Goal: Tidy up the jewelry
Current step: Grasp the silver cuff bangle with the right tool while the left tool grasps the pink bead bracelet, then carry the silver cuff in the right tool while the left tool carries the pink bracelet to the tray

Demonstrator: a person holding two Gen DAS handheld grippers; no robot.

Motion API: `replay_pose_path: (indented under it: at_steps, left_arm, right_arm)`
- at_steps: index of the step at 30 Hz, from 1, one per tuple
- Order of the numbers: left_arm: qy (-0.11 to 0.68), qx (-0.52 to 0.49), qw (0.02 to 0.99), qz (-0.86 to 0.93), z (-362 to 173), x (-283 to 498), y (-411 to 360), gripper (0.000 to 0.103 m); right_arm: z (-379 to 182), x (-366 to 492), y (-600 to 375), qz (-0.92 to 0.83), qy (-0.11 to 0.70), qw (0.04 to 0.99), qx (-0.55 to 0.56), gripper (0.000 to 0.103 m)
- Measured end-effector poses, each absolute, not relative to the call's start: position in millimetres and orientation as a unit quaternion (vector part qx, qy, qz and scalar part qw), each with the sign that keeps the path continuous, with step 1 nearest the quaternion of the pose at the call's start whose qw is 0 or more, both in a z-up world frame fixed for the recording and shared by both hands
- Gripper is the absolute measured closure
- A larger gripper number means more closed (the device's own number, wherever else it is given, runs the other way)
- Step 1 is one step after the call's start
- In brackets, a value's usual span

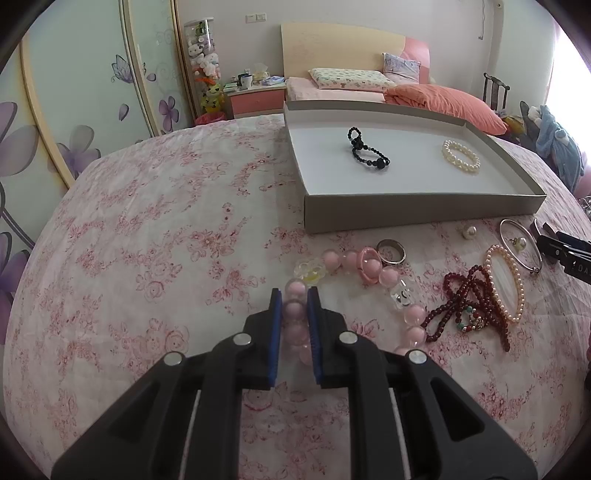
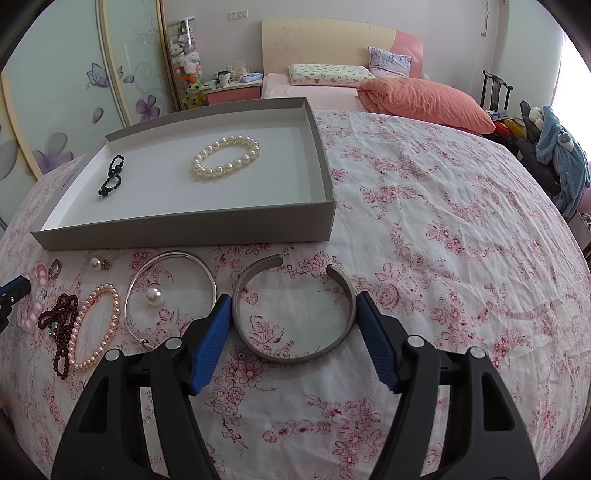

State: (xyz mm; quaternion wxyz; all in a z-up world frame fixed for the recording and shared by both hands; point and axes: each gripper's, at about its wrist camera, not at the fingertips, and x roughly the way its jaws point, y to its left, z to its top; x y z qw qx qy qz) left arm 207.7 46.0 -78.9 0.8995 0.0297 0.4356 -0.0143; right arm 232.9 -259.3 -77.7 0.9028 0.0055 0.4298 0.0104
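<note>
The left tongs [image 1: 294, 293] are squeezing the big pink bead bracelet [image 1: 369, 275], floppy and slippery, low in the middle, while the right tongs [image 2: 293, 301] are sitting wide apart around the stiff silver cuff [image 2: 295, 354].

A home bedroom is showing itself here: a bed [image 2: 314, 86] with a pale wooden headboard [image 2: 332, 31] is standing against the far wall, carrying pillows [image 2: 325, 72] and a coral duvet [image 2: 424, 98]. A pink nightstand [image 2: 232, 94] is sitting beside it, a clear tower of plush toys [image 2: 184, 48] is rising in the corner, and sliding wardrobe doors [image 1: 74, 110] with purple flowers are lining the left wall.
</note>
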Motion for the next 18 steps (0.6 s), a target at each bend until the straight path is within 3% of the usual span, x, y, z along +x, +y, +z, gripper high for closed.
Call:
replay_pose_path:
  at_steps: [18]
  left_arm:
    - [0.412,-0.022,0.911,-0.022,-57.8,188.1,68.1,0.09]
  right_arm:
    - [-58.9,210.2,-262.6,0.021,0.391,0.92,0.02,0.036]
